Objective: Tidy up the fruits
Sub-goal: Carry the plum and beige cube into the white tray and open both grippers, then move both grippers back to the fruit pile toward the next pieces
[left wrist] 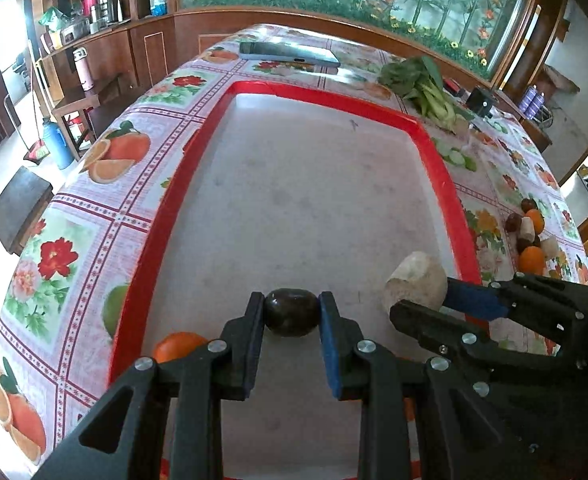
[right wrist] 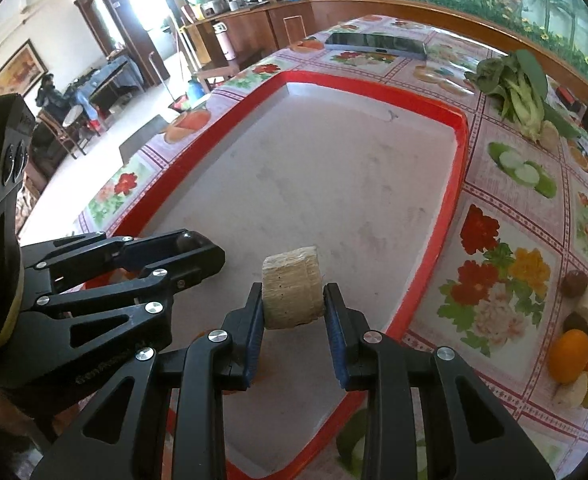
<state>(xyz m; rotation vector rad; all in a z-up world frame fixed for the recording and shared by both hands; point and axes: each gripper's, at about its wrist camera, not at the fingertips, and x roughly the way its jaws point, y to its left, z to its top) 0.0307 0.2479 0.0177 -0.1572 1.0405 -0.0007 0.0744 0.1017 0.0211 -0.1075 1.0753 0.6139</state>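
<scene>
Left jaws grip dark fruit (left wrist: 291,312), right grip pale chunk (right wrist: 292,292), over red tray (left wrist: 166,200).

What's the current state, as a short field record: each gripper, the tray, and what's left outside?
left gripper: shut on dark round fruit, over the tray
right gripper: shut on pale sugarcane chunk, over the tray
red tray: orange at its near left corner
fruit pile: on the tablecloth, right of the tray

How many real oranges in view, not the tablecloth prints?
3. One orange in the red tray beside the left tongs; two in the fruit pile right of the tray. More may hide there.
</scene>
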